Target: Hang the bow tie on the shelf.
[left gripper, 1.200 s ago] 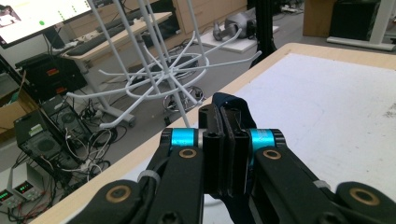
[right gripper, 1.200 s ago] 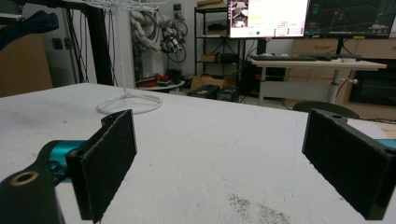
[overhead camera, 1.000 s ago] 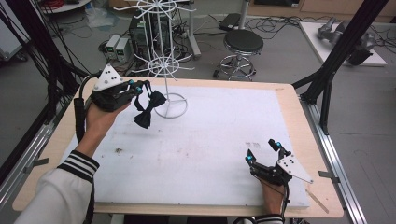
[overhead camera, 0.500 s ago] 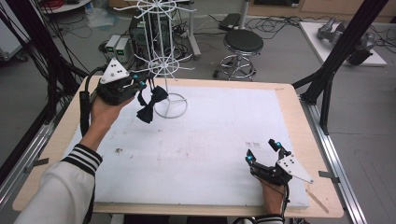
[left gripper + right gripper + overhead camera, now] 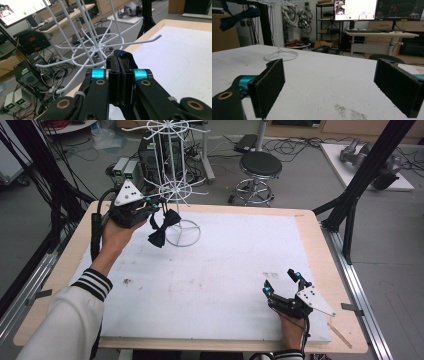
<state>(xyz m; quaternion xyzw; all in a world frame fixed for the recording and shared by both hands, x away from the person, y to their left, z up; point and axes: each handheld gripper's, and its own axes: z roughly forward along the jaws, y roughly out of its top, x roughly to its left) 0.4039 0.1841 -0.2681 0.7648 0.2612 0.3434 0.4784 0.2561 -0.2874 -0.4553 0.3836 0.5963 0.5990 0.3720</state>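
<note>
You are holding your left gripper (image 5: 156, 209) up at the far left of the bench (image 5: 310, 227), close beside the white wire rack (image 5: 175, 185), and its jaws are pressing together on the strap of a dark bow tie (image 5: 161, 227). In the high view the bow tie is hanging from those jaws, dangling tilted above the white mat (image 5: 225, 270) and just in front of the rack's round base ring (image 5: 184, 234). In the left gripper view the two black pads (image 5: 119, 77) are meeting with a fold of dark blue fabric (image 5: 123, 55) sticking up past their tips, and the rack's lower tier of wire arms (image 5: 100, 47) is spreading out right beyond them, one hooked arm (image 5: 150, 40) reaching to the right over the mat.

Your right gripper (image 5: 282, 282) is resting low at the near right corner of the mat, well apart from the rack and the bow tie, and you are keeping its jaws spread wide with nothing between them. In the right gripper view the two pads (image 5: 272, 85) are standing far apart just over the speckled white surface (image 5: 332, 82), and the rack's base (image 5: 280, 56) is showing farther off at the left, with the bow tie (image 5: 238, 15) hanging near the upper left corner.

A black stool (image 5: 260, 167) is standing on the floor beyond the bench.
</note>
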